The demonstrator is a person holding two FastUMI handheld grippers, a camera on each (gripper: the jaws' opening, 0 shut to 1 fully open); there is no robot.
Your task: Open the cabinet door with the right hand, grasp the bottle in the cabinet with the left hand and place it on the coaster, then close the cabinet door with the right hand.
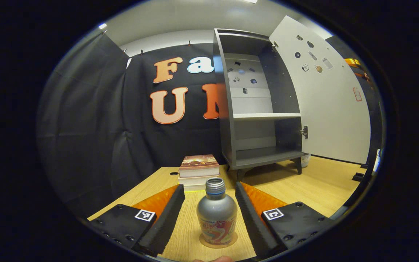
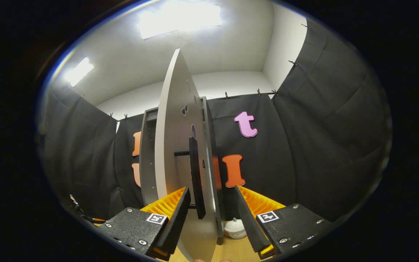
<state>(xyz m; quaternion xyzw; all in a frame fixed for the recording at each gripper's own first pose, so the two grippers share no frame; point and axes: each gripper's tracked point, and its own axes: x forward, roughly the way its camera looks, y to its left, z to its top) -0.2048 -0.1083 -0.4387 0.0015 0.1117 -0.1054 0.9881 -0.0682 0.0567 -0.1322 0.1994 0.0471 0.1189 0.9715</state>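
Observation:
In the left gripper view a silver bottle (image 1: 216, 214) with a patterned label and a threaded neck stands upright on a round coaster (image 1: 218, 243) on the wooden table. My left gripper (image 1: 209, 187) is open, its fingers on either side of the bottle with a gap on both sides. The dark cabinet (image 1: 260, 109) stands open behind, its shelves bare, its white door (image 1: 322, 98) swung out to the right. In the right gripper view that door (image 2: 171, 145) appears edge-on. Its black bar handle (image 2: 194, 174) lies between the fingers of my open right gripper (image 2: 211, 188).
A stack of books (image 1: 198, 171) lies on the table (image 1: 304, 189) just behind the bottle, left of the cabinet. A small white round object (image 2: 235, 228) sits on the table near the cabinet's foot. Black cloth walls close in the booth.

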